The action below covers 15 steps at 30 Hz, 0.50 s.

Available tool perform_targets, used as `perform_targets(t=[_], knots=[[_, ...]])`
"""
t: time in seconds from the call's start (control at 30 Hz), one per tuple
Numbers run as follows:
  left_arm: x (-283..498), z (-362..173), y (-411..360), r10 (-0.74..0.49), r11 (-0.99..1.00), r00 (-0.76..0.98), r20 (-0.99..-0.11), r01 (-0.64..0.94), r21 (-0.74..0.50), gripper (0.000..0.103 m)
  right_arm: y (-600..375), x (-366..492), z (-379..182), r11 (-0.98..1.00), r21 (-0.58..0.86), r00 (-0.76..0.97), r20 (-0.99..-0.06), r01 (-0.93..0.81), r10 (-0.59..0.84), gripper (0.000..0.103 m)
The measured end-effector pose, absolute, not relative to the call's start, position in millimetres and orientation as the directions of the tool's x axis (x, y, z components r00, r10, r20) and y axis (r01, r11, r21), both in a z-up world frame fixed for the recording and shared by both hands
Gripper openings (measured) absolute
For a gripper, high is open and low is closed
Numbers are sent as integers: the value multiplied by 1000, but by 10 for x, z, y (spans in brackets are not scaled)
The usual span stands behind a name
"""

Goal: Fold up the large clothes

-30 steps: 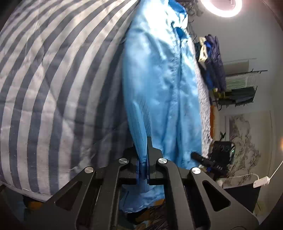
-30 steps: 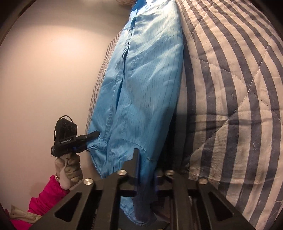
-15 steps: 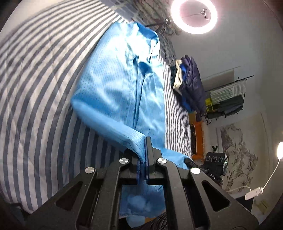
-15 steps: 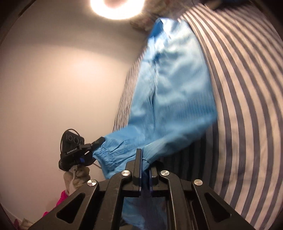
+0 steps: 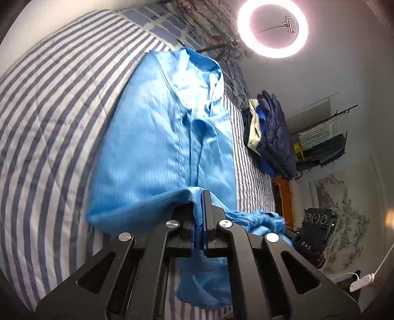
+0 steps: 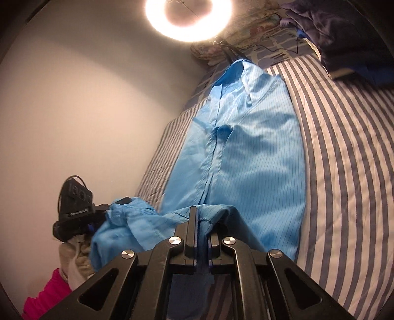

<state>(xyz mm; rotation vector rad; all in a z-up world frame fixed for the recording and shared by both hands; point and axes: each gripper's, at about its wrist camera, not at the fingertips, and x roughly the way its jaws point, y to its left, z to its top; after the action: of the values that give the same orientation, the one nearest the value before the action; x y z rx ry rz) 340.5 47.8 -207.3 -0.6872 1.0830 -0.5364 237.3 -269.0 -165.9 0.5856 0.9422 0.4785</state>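
A: Where was the light blue pinstriped shirt [image 5: 157,137] seen?

B: It was laid lengthwise on the striped quilt [image 5: 49,118], front side up, with its collar pointed toward the ring light [image 5: 272,27]. Its lower hem had been lifted off the quilt and was held up at two points.

A: How was the left gripper [image 5: 200,197] found?

B: Its fingers were pressed together on the hem, and a fold of blue fabric was seen pinched between them. More cloth was draped below the jaws.

A: And the right gripper [image 6: 202,214]?

B: It was likewise clamped on the hem of the shirt [image 6: 248,152], the fabric being squeezed between the two black fingers. In the left wrist view the right gripper [image 5: 314,235] was seen just beside the bunched hem, on the side away from the quilt's open striped area.

A: What else was noted near the quilt?

B: A pile of dark blue and cream garments [image 5: 269,133] was heaped at the quilt's edge, beside the shirt's collar half. A floral pillow [image 6: 251,29] was glimpsed under the ring light [image 6: 188,17]. In the right wrist view the left gripper [image 6: 76,211] was seen against a plain wall [image 6: 86,98], held by a gloved hand [image 6: 73,256] with a pink sleeve [image 6: 46,293].
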Motion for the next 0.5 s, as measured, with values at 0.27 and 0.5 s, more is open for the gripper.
perform_targets(t=[0.27, 0.5], knots=[[3820, -2354, 529, -681, 670, 406, -609, 11, -742, 1, -2721, 2834, -1839, 784, 614, 519, -643, -90, 563, 3], [4037, -2598, 543, -662, 685, 404, -631, -15, -728, 2, -2860, 3075, -2121, 791, 612, 499, -689, 10, 526, 3]])
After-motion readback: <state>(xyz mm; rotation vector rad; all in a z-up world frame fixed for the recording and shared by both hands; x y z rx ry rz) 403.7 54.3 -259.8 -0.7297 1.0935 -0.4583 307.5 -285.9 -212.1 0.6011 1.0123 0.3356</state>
